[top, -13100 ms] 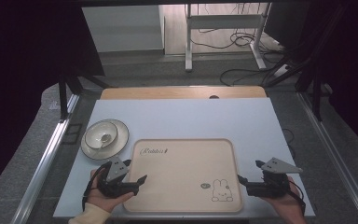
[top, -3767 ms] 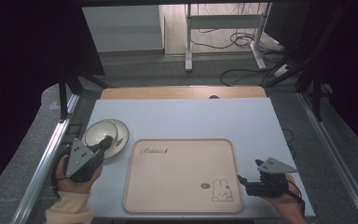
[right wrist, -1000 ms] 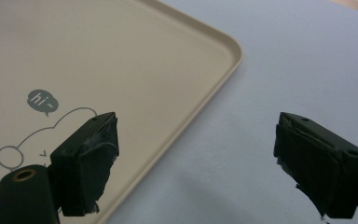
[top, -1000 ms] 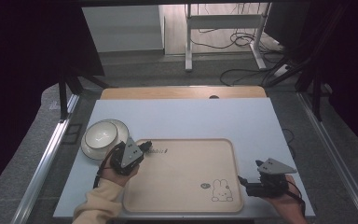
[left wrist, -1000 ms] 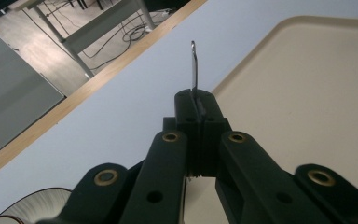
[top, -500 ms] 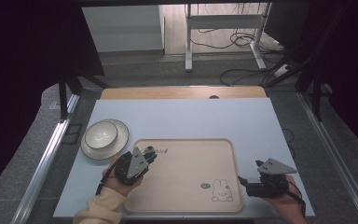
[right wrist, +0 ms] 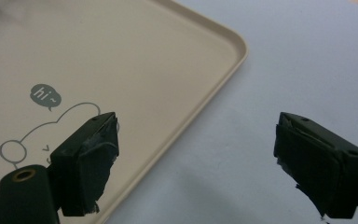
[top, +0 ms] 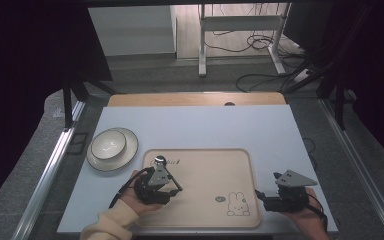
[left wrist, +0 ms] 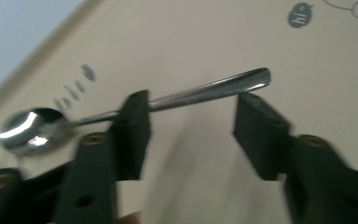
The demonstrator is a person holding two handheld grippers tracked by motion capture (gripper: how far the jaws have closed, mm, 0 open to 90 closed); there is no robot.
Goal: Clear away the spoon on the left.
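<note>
A metal spoon [left wrist: 200, 92] lies across the beige tray [top: 205, 175], its bowl [top: 159, 160] near the printed word at the tray's back left. My left gripper [top: 169, 181] is low over the tray's left part. In the left gripper view its jaws stand apart around the gripper's midpoint [left wrist: 191, 116]. The spoon's handle runs from behind one jaw to the tip of the other, so the gripper is open. My right gripper [top: 259, 197] is open at the tray's front right, its jaws astride the tray's rim [right wrist: 200, 93] beside the rabbit drawing [top: 237, 205].
A white bowl [top: 108, 144] sits on a white plate [top: 129, 152] on the pale blue table [top: 205, 127], just left of the tray. A wooden board [top: 195, 99] lines the table's far edge. Metal rails run along both sides.
My left gripper came from the plate and bowl over to the tray's left part, bringing the spoon, and moved nearer the front. The right gripper stayed still.
</note>
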